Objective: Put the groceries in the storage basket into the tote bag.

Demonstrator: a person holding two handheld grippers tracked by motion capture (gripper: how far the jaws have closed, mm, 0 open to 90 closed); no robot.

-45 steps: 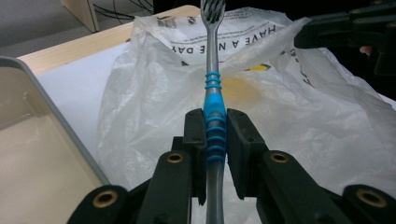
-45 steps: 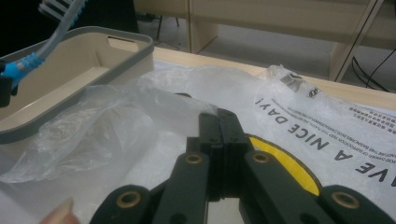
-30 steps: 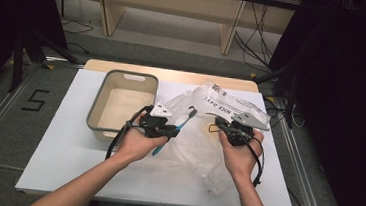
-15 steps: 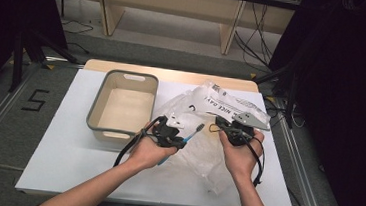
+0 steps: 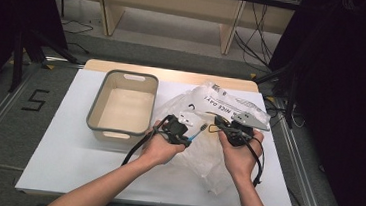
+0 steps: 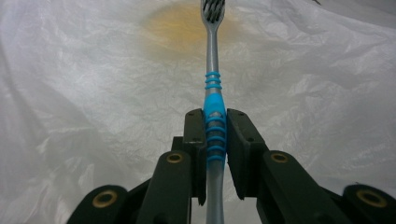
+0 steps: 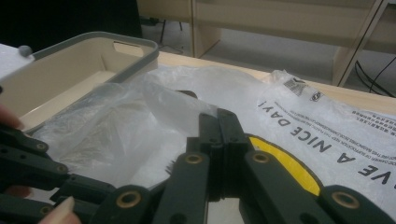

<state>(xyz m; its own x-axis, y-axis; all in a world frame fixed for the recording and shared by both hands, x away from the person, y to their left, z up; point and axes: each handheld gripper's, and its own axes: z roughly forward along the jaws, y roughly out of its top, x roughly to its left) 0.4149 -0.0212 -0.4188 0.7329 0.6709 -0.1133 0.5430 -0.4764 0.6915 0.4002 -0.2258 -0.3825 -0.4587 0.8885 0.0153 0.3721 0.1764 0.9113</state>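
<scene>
A toothbrush [image 6: 212, 70] with a grey and blue handle is clamped between the jaws of my left gripper [image 6: 215, 116], its bristle head pointing away over crumpled white plastic. In the high view the left gripper [image 5: 188, 136] holds the toothbrush [image 5: 196, 133] at the left side of a clear plastic bag [image 5: 206, 155] printed "HAVE A NICE DAY". My right gripper [image 5: 222, 124] sits on the bag's right part. Its jaws [image 7: 218, 121] are pressed together on a fold of the bag [image 7: 140, 107], which stands raised beside them.
A beige bin with a grey rim [image 5: 95, 105] stands left of the bag, and its corner [image 7: 93, 51] shows beyond the plastic. The white table [image 5: 65, 158] has bare room at front left. Wooden shelving and cables lie beyond the far edge.
My left gripper has carried the toothbrush to the right and slightly down, from beside the bin to the bag. The right gripper has stayed put.
</scene>
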